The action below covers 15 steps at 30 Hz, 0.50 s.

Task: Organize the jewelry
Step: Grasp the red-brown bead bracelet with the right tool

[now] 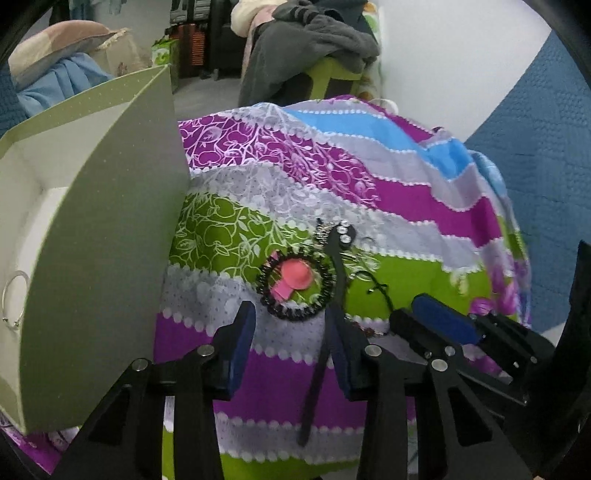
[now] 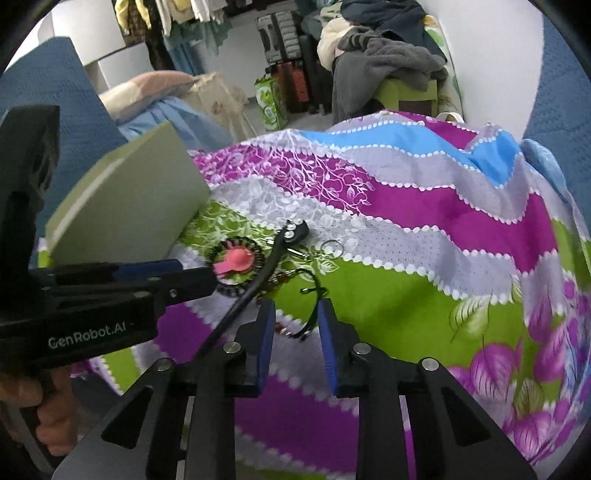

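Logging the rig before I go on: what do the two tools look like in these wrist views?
Both are matte black scissor-like linkages with round silver pivot pins and flat blue pads on the fingertips. The left tool and the right tool match in build. In the right wrist view the left tool's black body carries white "GenRobot.AI" lettering. No cables or sleeves show.

A lived-in room at home, a bedroom by the look of it. The work surface was draped in a wavy floral cloth [image 1: 369, 192] of purple, green, grey and blue. Behind it sat a heap of clothes [image 2: 388, 48] on a green chair [image 2: 406, 92], suitcases [image 2: 284, 37] against the wall, garments on hangers [image 2: 177, 18], and a pillow [image 1: 62, 40] on blue bedding.
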Tool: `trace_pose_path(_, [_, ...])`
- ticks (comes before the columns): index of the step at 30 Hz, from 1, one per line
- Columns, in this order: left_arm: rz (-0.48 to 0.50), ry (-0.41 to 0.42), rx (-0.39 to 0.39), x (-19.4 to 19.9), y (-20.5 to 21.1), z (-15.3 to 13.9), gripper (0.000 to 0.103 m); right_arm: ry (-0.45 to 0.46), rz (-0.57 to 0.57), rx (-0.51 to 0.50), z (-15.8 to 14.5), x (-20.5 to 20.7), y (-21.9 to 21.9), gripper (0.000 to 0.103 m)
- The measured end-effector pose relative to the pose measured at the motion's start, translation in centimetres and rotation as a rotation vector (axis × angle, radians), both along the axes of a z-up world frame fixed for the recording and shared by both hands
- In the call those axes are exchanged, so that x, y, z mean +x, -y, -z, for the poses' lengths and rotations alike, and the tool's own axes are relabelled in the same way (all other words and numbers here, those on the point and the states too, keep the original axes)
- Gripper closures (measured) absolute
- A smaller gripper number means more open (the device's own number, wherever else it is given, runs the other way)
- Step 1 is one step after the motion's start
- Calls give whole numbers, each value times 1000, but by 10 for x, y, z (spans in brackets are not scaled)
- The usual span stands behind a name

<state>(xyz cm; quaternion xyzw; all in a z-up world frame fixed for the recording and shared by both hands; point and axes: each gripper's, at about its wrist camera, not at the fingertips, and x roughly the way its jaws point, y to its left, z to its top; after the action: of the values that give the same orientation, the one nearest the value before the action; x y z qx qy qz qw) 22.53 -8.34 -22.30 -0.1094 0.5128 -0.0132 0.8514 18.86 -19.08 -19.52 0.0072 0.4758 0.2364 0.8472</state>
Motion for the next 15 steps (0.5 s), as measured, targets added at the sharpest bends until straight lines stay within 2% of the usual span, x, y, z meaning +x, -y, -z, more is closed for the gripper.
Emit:
trace_pose_path(4, [1, -11, 37, 5, 2, 11, 65, -21, -8, -32, 13, 9, -1, 85])
trace_pose_path(6, [8, -16, 44, 8, 2, 16, 71, -21, -20, -46, 16, 10, -3, 86])
trace_pose_path(10, [20, 2, 55, 10, 4, 17, 73, -14, -57, -91, 21, 9, -12, 88])
trace_pose_path(13, [17, 9, 32, 11, 1, 18, 77, 21, -83, -147, 23, 6, -20, 89])
trace_pose_path(15, [11, 15, 24, 11, 0, 18, 87, 35, -97, -163, 23, 4, -23, 93])
